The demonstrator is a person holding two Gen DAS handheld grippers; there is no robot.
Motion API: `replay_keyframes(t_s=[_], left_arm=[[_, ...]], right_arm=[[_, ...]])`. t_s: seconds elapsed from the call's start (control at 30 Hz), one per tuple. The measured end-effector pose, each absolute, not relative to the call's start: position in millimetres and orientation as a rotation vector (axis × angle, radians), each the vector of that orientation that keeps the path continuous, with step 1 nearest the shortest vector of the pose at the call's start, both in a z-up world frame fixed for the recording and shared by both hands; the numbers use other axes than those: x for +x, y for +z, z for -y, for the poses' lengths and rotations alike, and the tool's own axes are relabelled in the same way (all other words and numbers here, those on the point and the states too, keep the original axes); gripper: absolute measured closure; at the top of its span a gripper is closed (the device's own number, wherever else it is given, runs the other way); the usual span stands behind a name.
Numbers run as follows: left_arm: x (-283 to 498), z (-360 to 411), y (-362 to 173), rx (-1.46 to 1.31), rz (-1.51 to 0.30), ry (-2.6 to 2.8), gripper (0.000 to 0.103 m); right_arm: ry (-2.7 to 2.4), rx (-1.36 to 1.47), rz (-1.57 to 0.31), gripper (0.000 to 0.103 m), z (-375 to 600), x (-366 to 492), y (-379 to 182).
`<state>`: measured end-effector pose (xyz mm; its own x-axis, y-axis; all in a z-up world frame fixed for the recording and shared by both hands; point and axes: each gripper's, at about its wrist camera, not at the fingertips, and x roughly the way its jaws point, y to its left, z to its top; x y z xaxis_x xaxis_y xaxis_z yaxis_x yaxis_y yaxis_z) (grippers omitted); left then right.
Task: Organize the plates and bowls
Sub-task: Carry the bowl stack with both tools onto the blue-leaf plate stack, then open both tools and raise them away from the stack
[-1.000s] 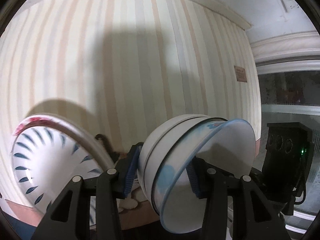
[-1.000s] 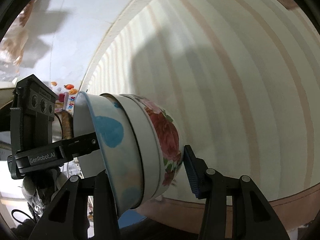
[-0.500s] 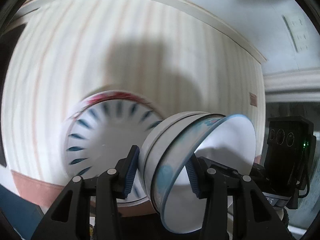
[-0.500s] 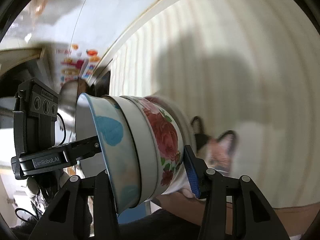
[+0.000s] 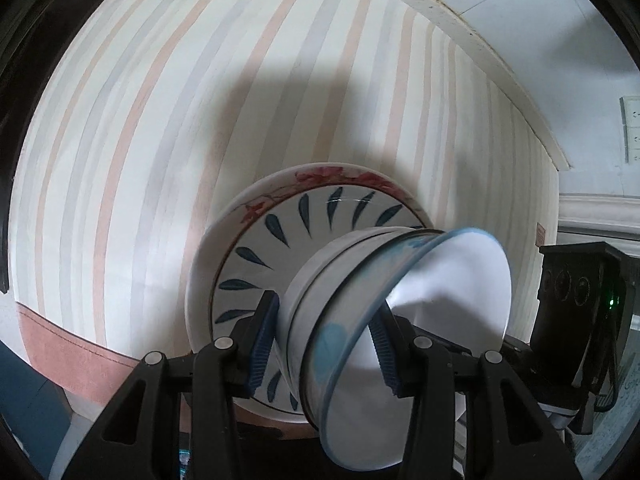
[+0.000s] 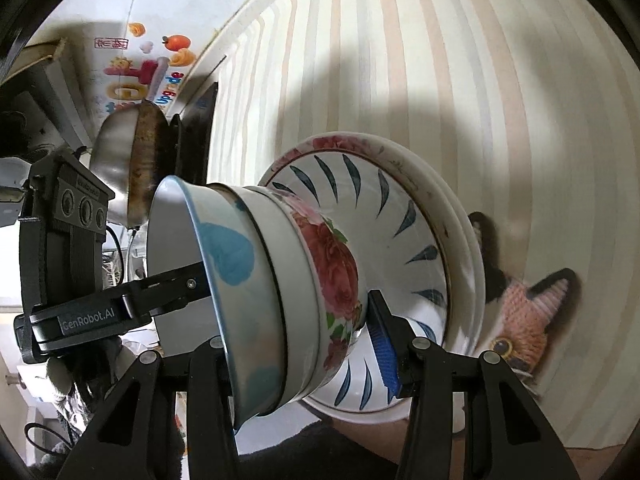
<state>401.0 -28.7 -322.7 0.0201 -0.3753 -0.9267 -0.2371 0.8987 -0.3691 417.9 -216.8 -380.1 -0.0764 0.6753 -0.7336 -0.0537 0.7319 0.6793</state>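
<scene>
Both grippers are shut on one stack of nested bowls point(image 5: 360, 320), each from an opposite side. The top bowl has blue blotches point(image 6: 228, 248), the bottom one red roses point(image 6: 332, 276). My left gripper point(image 5: 324, 350) pinches the stack's wall, and my right gripper point(image 6: 300, 344) does the same. The bowl stack hangs just over a stack of plates point(image 5: 280, 236) on the striped cloth; the top plate has dark blue leaf marks point(image 6: 400, 216), and the one below has a red flower rim point(image 6: 336, 142). I cannot tell if the bowls touch the plate.
A striped tablecloth point(image 5: 160, 120) covers the table. A knitted cat coaster point(image 6: 524, 312) lies beside the plates. A steel pan point(image 6: 124, 160) and a dark stove point(image 6: 196, 136) are at the table's far end.
Both grippers carried the bowl stack sideways over the table; the plate stack has come in under the bowls and is now directly behind them.
</scene>
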Motion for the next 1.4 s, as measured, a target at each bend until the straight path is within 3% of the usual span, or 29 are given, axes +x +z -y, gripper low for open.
replay_keyframes(t_s=[0.7, 0.97, 1.2, 1.3, 1.33, 1.37, 1.4], left_arm=[[402, 14, -330, -0.434, -1.572, -0.158, 0.061], [392, 19, -298, -0.282, -1.476, -0.130, 0.061], [371, 16, -254, -0.136, -1.349, -0.104, 0.060], [361, 11, -239, -0.108, -1.302, -0.099, 0.052], [357, 9, -235, -0.105, -1.287, -0.098, 0.044], [355, 7, -232, -0.099, -1.272, -0.095, 0.035], [352, 5, -226, -0.086, -1.248, -0.092, 0.018]], right_arm=[[0.567, 0.535, -1.540, 0.054, 200, 426, -390], [0.514, 0.451, -1.513, 0.053, 199, 415, -371], [0.401, 0.362, -1.391, 0.051, 201, 389, -319], [0.341, 0.303, -1.318, 0.030, 198, 374, -292], [0.316, 0.286, -1.285, 0.020, 197, 367, -281], [0.297, 0.272, -1.261, 0.016, 197, 362, -273], [0.278, 0.262, -1.241, 0.015, 196, 357, -265]])
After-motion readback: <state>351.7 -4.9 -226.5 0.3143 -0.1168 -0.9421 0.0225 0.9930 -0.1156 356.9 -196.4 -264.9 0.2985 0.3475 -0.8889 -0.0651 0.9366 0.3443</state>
